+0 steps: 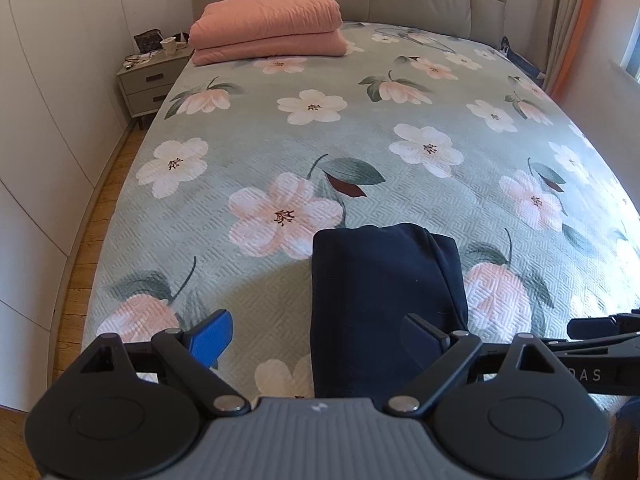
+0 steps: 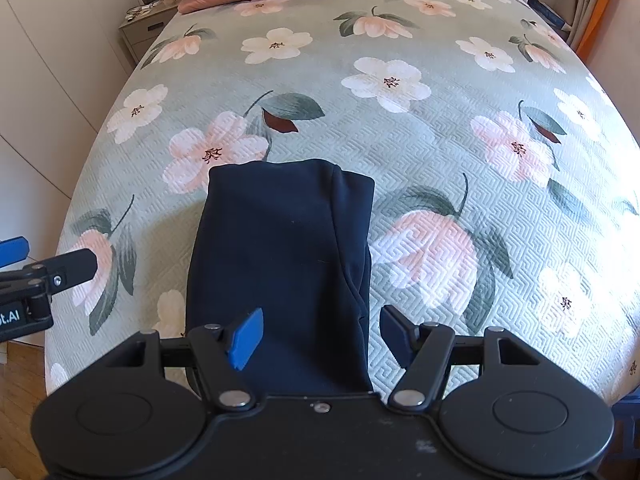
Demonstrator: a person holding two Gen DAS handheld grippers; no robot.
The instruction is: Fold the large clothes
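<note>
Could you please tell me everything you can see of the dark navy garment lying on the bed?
The navy garment is a plain, matte, soft-looking knit, already folded into a narrow oblong. Its far end is a rounded fold; along its right side a second layer shows as a curved seam-like edge. It lies flat on the floral bedspread near the bed's foot, running lengthwise toward the headboard. The left gripper and right gripper are both open, near its close end; neither grips it.

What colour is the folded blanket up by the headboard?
The folded blanket is salmon pink, clearest in the left wrist view.
</note>
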